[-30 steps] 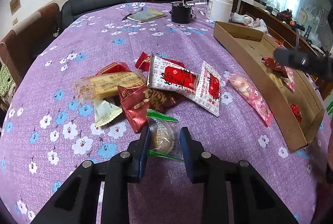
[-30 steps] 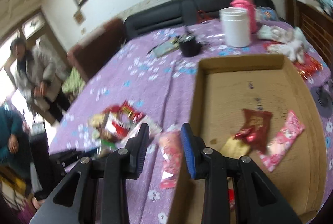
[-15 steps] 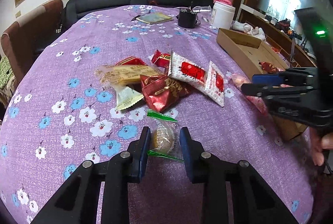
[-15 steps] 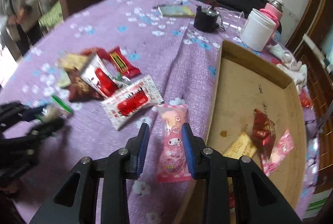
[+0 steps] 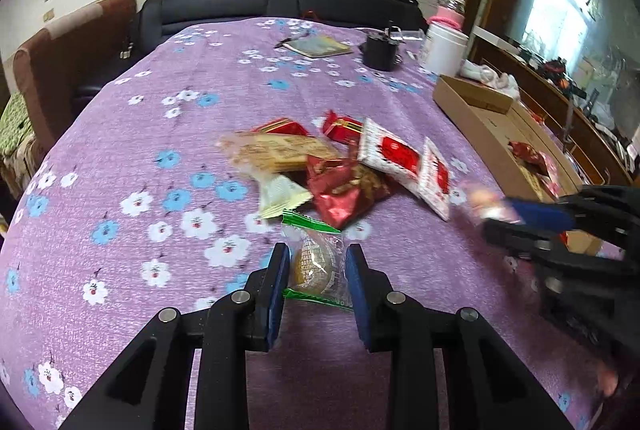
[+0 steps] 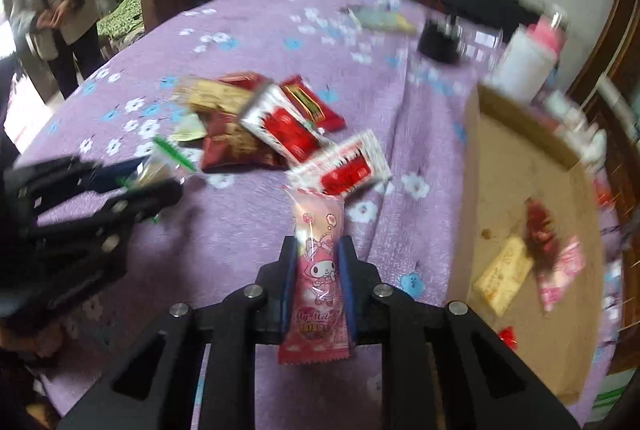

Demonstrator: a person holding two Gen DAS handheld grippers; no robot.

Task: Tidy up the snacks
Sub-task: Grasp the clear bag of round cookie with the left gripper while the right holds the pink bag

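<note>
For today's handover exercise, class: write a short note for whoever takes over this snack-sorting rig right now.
Left tool: shut on the clear-wrapped cake, above the cloth.
Right tool: shut on the pink packet.
Cardboard tray: already holds a few snacks.
Pile of about seven packets is on the purple tablecloth.
Left to do: put both held snacks in the tray, then clear the pile.

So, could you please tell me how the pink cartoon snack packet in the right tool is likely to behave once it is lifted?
The pink packet is a long, thin film pouch, so it is probably light. The right tool grips only its lower middle, so the free top end may droop or flap. Its glossy wrapper looks slippery and might slide between the pads.
</note>
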